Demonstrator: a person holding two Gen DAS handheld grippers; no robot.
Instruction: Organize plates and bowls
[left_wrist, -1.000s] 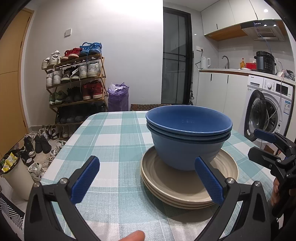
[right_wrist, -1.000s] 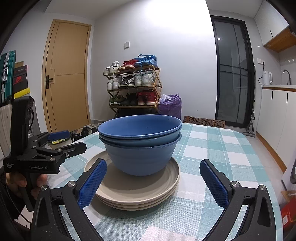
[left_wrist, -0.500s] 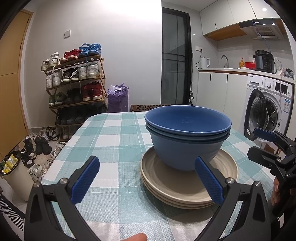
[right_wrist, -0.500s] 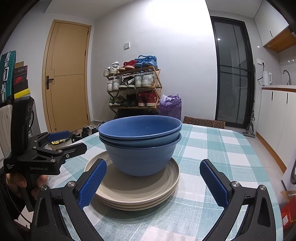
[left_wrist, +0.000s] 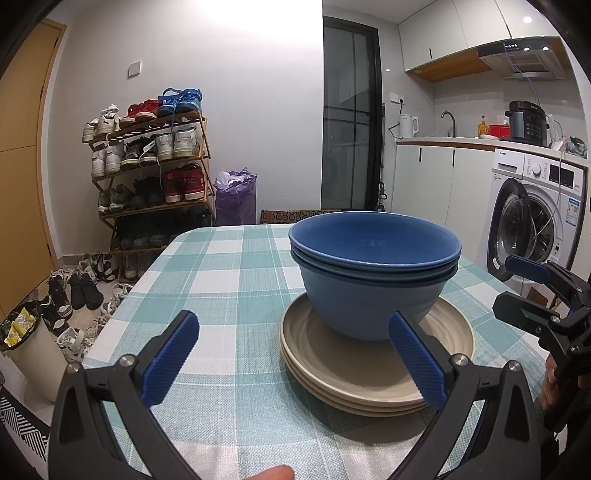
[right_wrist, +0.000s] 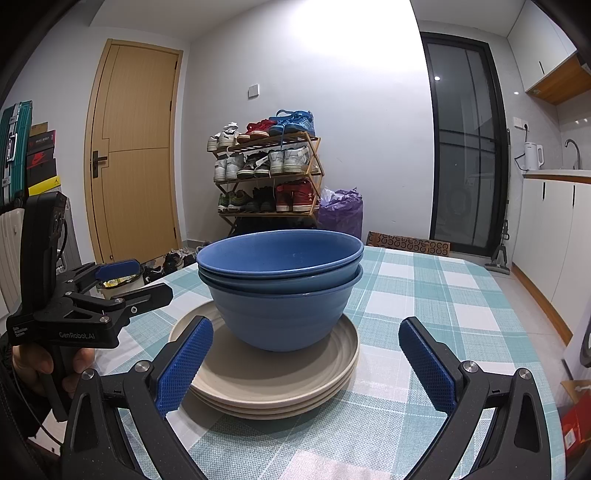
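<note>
On the worktop (left_wrist: 236, 280), covered with a teal and white checked cloth, stands one pile of dishes. At the bottom is a stack of beige plates (left_wrist: 373, 373) — three rims can be counted at its edge. On the top plate sit the blue bowls (left_wrist: 373, 280), nested one inside the other; two rims are clear, and perhaps a third one below them, I cannot tell for sure. The bowls stand upright, about in the middle of the plates.

The left gripper (left_wrist: 293, 354) is held low before the pile, on its left side. Its jaws are spread wide and hold nothing; the right finger with the blue pad appears in front of the plates' near edge, but whether it touches them I cannot say. The right gripper (right_wrist: 304, 356) is also low before the same pile, on the other side, its jaws wide apart and empty too — the plates and bowls are seen between its two blue pads.

Each gripper shows in the other camera: the left one at the left border of the right wrist view, with a hand (right_wrist: 40, 365) around its handle, and the right one at the right border of the left wrist view.

Behind the worktop are a shoe rack (left_wrist: 151, 162) full of shoes, a purple bag (left_wrist: 235, 195) beside it, a wooden door (right_wrist: 135, 162) and a washing machine (left_wrist: 535, 218).
</note>
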